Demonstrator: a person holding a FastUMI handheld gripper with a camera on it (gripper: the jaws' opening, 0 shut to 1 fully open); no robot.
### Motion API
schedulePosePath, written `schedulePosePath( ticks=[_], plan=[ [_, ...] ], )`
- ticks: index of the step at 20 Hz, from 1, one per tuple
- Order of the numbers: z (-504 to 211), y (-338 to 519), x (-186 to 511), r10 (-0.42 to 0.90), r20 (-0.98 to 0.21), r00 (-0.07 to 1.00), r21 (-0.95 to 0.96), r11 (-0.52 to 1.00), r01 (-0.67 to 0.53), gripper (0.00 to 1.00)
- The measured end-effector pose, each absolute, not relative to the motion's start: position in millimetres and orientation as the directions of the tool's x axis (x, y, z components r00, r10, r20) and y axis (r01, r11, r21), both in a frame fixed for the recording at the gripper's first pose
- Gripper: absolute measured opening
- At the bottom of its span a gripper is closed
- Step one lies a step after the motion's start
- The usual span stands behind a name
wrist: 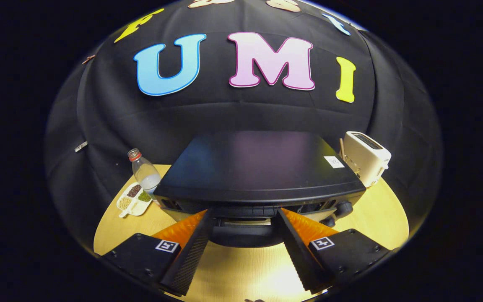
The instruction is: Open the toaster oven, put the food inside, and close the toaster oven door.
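Note:
A black toaster oven (258,167) stands on the wooden table (245,272), seen from above its flat top. My gripper (243,216) is open, its two fingers spread wide and reaching the oven's upper front edge. Between the fingertips lies the top of the oven door with its dark handle (245,233). Nothing is held between the fingers. The door's front face is hidden under the top edge, so I cannot tell whether it is ajar. Knobs (344,208) show at the oven's right front corner.
A divided white dish (133,200) with several kinds of food sits left of the oven, beside a clear bottle with a red cap (144,172). A white slot toaster (365,157) stands at the oven's back right. Bare wood lies below the fingers.

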State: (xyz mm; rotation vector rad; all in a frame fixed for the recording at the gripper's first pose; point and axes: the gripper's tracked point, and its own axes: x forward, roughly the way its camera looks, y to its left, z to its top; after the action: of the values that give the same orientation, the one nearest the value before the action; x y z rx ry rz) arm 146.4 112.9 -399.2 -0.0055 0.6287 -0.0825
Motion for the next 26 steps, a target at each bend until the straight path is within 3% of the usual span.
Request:
schedulePosePath(
  ticks=[9,19,21,23,26],
  plan=[
    [-472.3,122.0,25.0,0.027,-0.812,0.583,0.056,0.998,0.032,0.99],
    [-461.8,112.9,-1.5,0.101,-0.822,0.560,0.112,0.994,-0.015,0.99],
    [-445.3,85.4,0.5,0.098,-0.805,0.585,0.105,0.994,-0.022,0.99],
    [-434.1,25.5,1.8,0.015,-0.786,0.618,0.009,1.000,-0.012,1.00],
    [-432.2,-67.7,-24.4,-0.063,-0.808,0.587,-0.036,0.998,0.056,0.98]
  ],
)
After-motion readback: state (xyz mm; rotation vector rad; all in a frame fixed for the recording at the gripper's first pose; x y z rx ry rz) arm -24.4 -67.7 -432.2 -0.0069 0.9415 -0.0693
